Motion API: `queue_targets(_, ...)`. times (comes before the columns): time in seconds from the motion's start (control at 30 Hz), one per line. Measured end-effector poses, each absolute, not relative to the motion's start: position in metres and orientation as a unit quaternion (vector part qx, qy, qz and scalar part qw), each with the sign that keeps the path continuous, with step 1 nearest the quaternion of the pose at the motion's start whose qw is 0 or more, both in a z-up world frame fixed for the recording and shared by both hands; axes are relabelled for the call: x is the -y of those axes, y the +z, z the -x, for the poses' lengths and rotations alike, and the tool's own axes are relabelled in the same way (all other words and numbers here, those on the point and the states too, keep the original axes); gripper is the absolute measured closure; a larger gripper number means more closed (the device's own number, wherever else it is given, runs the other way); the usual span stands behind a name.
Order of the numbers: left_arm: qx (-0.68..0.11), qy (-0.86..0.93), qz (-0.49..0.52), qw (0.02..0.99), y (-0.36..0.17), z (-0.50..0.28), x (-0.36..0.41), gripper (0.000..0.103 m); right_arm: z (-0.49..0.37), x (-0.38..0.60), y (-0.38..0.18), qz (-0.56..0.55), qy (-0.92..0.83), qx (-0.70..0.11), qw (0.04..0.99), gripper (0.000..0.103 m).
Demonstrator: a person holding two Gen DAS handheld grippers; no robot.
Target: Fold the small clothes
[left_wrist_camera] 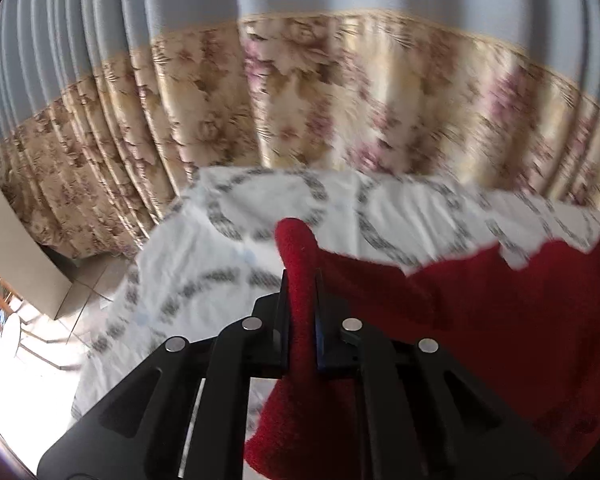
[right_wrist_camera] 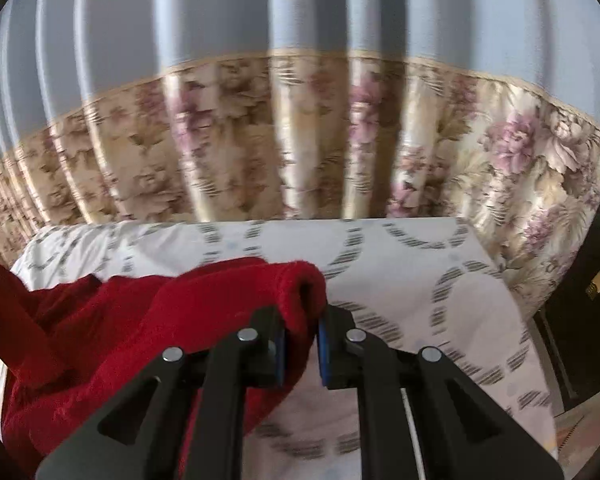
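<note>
A fuzzy red garment (left_wrist_camera: 480, 320) hangs between both grippers above a table under a white patterned cloth (left_wrist_camera: 204, 248). My left gripper (left_wrist_camera: 301, 280) is shut on the garment's left edge, and a red fold sticks up past its fingertips. In the right wrist view the same red garment (right_wrist_camera: 112, 332) spreads to the left. There my right gripper (right_wrist_camera: 302, 320) is shut on its right edge, with a rolled red hem bunched over the fingertips. The cloth sags between the two grips, so its lower part is hidden behind the gripper bodies.
The white patterned tablecloth (right_wrist_camera: 420, 292) runs back to a pleated curtain (right_wrist_camera: 300, 140), grey above and floral below. A cardboard box (left_wrist_camera: 16, 248) and tiled floor lie at the left. Dark furniture (right_wrist_camera: 596, 280) stands at the right.
</note>
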State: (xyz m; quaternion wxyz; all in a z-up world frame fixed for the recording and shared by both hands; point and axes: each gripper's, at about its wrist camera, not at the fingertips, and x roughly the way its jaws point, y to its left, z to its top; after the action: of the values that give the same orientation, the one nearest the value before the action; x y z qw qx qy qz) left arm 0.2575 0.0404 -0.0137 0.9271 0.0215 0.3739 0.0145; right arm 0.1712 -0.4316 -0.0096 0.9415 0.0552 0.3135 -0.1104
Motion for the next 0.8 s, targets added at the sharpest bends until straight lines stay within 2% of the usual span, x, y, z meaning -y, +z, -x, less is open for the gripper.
queue_targets(0.27,-0.362,0.036,0.001,0.932,-0.011,-0.269,-0.053,0.096,-0.133,0.494,-0.014,-0.08,-0.17,-0.304,0.934,0.091)
queue_targets(0.37,-0.391,0.042,0.006,0.919,-0.034,-0.276,-0.055,0.096,-0.12,0.51,-0.033,-0.089,-0.179,-0.327,0.924,0.091)
queue_targets(0.43,-0.406,0.046,-0.012,0.912,-0.05,-0.275,-0.053,0.094,-0.116,0.513,-0.049,-0.086,-0.173,-0.35,0.917,0.087)
queue_targets(0.47,-0.41,0.049,-0.018,0.91,-0.055,-0.272,-0.053,0.09,-0.112,0.515,-0.053,-0.087,-0.175,-0.355,0.914,0.078)
queue_targets(0.5,-0.414,0.055,-0.026,0.908,-0.058,-0.269,-0.053,0.084,-0.106,0.518,-0.056,-0.087,-0.18,-0.362,0.911,0.064)
queue_targets(0.53,-0.412,0.066,-0.028,0.908,-0.058,-0.264,-0.057,0.078,-0.099,0.521,-0.055,-0.092,-0.185,-0.362,0.909,0.056)
queue_targets(0.57,-0.409,0.074,-0.024,0.909,-0.055,-0.258,-0.062,0.054,-0.09,0.526,-0.051,-0.101,-0.191,-0.353,0.91,0.05)
queue_targets(0.6,-0.402,0.078,-0.017,0.912,-0.049,-0.252,-0.068,0.035,-0.082,0.531,-0.044,-0.106,-0.198,-0.341,0.913,0.05)
queue_targets(0.63,-0.391,0.082,-0.011,0.916,-0.04,-0.245,-0.075,0.032,-0.077,0.534,-0.033,-0.103,-0.204,-0.33,0.916,0.05)
queue_targets(0.73,-0.369,0.069,-0.008,0.927,-0.011,-0.243,-0.076,0.03,-0.08,0.531,-0.004,-0.098,-0.173,-0.306,0.931,0.05)
queue_targets(0.8,-0.354,0.052,-0.016,0.934,0.004,-0.251,-0.063,0.022,-0.101,0.519,0.011,-0.086,-0.135,-0.301,0.94,0.049)
